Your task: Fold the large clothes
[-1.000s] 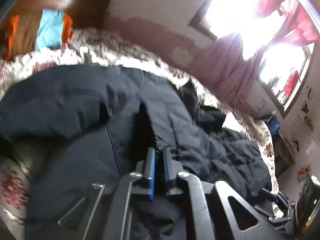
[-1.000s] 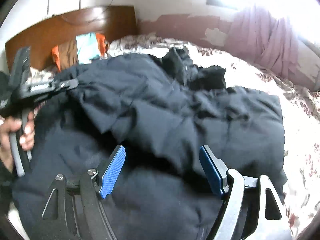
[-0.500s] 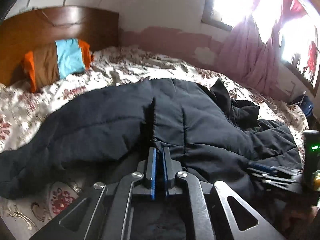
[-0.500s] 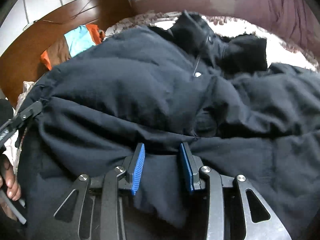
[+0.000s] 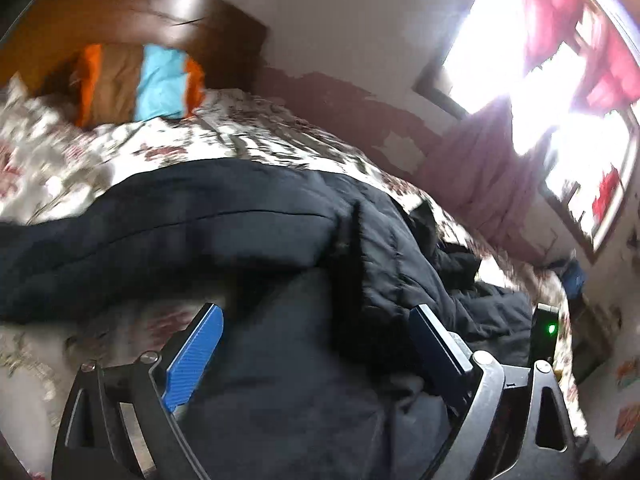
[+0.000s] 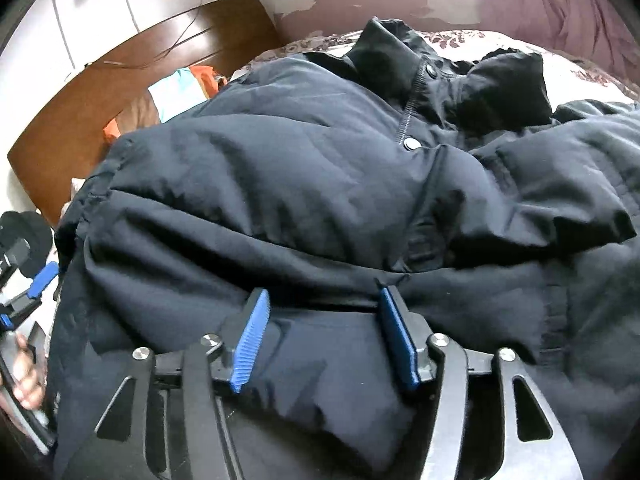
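A big dark navy padded jacket [image 6: 320, 184] lies spread over the flower-print bed sheet [image 5: 224, 144], its collar and snap buttons [image 6: 409, 143] toward the far side. My left gripper [image 5: 316, 312] hangs over the jacket's near edge, jaws opening wide; cloth lies between the blue pads [image 5: 196, 360] but neither pad presses it. My right gripper [image 6: 323, 294] rests low on the jacket's front, jaws opening, a puffy fold between the pads [image 6: 252, 336] without being pinched. The left gripper [image 6: 38, 280] and the hand holding it [image 6: 28, 384] show at the right wrist view's left edge.
An orange, brown and blue striped pillow [image 5: 136, 84] leans on the wooden headboard [image 5: 120, 12]. A bright window [image 5: 532, 80] with pink curtains [image 5: 480, 184] lies on the far side of the bed. The right gripper's body, with a green light [image 5: 551, 328], sits at the left wrist view's right.
The left gripper was shut on a ridge of jacket and has sprung wide open, letting it go. The right gripper came down onto the jacket, narrowed on a fold, then widened again.
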Motion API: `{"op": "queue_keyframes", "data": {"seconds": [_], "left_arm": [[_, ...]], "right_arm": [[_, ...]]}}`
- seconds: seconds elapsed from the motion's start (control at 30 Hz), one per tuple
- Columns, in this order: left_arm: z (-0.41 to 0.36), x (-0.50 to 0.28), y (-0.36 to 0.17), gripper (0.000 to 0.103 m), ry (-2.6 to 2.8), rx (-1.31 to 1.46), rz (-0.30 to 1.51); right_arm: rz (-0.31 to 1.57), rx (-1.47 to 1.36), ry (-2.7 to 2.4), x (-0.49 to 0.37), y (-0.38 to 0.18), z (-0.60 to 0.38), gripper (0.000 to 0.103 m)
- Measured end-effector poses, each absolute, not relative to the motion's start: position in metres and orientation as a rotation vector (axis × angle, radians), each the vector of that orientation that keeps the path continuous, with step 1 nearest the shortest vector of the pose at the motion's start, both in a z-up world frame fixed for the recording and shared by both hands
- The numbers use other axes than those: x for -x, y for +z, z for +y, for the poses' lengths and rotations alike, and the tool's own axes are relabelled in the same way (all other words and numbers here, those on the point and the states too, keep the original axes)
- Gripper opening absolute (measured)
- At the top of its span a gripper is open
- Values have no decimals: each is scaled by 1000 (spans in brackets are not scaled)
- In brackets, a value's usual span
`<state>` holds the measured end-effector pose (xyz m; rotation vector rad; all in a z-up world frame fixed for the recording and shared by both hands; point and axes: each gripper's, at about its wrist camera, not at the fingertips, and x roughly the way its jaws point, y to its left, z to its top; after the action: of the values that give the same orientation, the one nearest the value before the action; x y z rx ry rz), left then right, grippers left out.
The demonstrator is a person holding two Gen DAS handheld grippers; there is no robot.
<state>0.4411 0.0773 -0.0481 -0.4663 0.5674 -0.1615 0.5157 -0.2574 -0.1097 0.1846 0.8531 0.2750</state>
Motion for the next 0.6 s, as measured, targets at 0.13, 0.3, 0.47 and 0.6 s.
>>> {"op": "queue_keyframes", "data": {"seconds": [0.13,0.3,0.47,0.6], "left_arm": [[126,-426,-50,99,-127,659,511],[185,-412,-69,102,-20,827,496],[228,-405,-88,102,20,974,513],[253,-399,-104,102,112,1079,508]], "right_arm": [[850,-174,272,-517,-109,-255,59],[804,-105,168,-512,-95,-249,70],[669,-11,131,-514,-54,-216,77],[629,31,179,-543,-23,-163,82]]}}
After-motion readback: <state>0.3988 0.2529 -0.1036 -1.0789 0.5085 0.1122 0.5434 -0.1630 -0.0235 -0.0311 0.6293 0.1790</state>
